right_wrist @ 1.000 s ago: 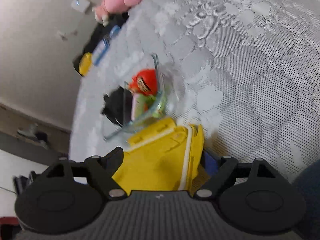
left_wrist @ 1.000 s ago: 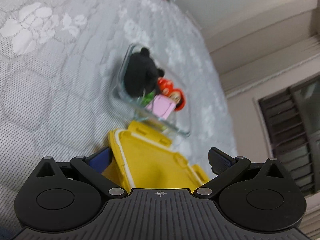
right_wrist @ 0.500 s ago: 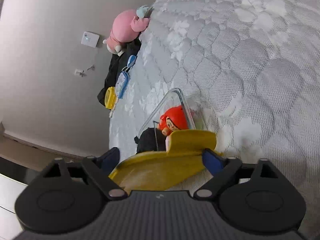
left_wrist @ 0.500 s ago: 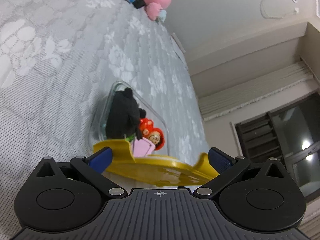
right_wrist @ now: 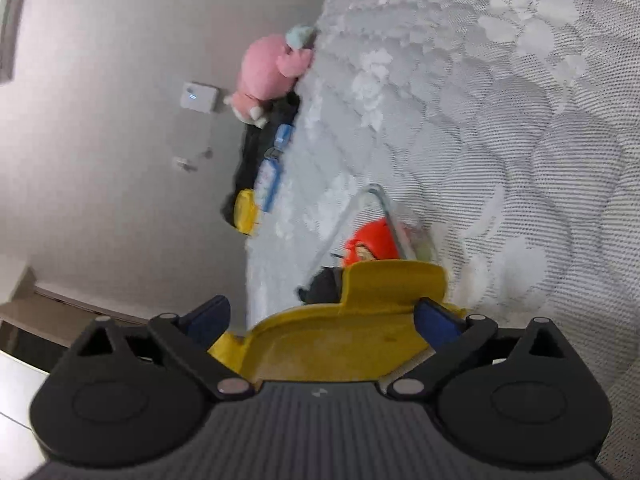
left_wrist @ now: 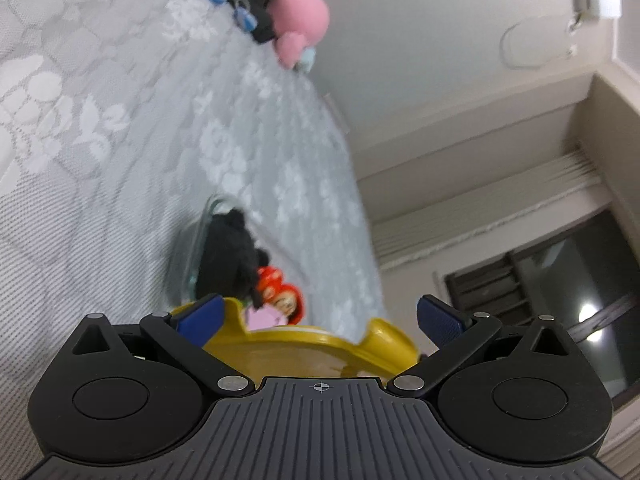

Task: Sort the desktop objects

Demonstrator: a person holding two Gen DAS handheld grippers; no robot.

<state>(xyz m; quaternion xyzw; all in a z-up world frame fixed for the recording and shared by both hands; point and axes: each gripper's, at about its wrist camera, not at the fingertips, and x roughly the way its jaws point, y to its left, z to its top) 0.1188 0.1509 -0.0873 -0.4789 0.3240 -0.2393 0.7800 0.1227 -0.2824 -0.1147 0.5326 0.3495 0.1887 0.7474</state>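
a: left wrist view first: our left gripper [left_wrist: 318,314] stands wide, with the flat yellow plastic lid [left_wrist: 312,346] lying level between its blue pads [left_wrist: 200,314]. the left pad meets the lid's rim, the right one shows a gap, so we cannot tell whether it truly grips.

b: from the right wrist, our right gripper [right_wrist: 322,316] has just been opening, and now stands about as wide as it goes. the same lid sits between its jaws, tab pointing away; the right pad is against the rim, the left one clear.

a: and the clear glass container [right_wrist: 376,210] sits just beyond the lid on the grey quilted bed cover [left_wrist: 100,140], holding the black plush toy [left_wrist: 228,252], the red-haired figurine [left_wrist: 280,296] and a small pink block [left_wrist: 266,317].

b: so we judge the sorting done and the covering step in hand. next we need the lid carried forward, squared over the rim and lowered flat.

a: the plush stands tall; it may hold the lid up.
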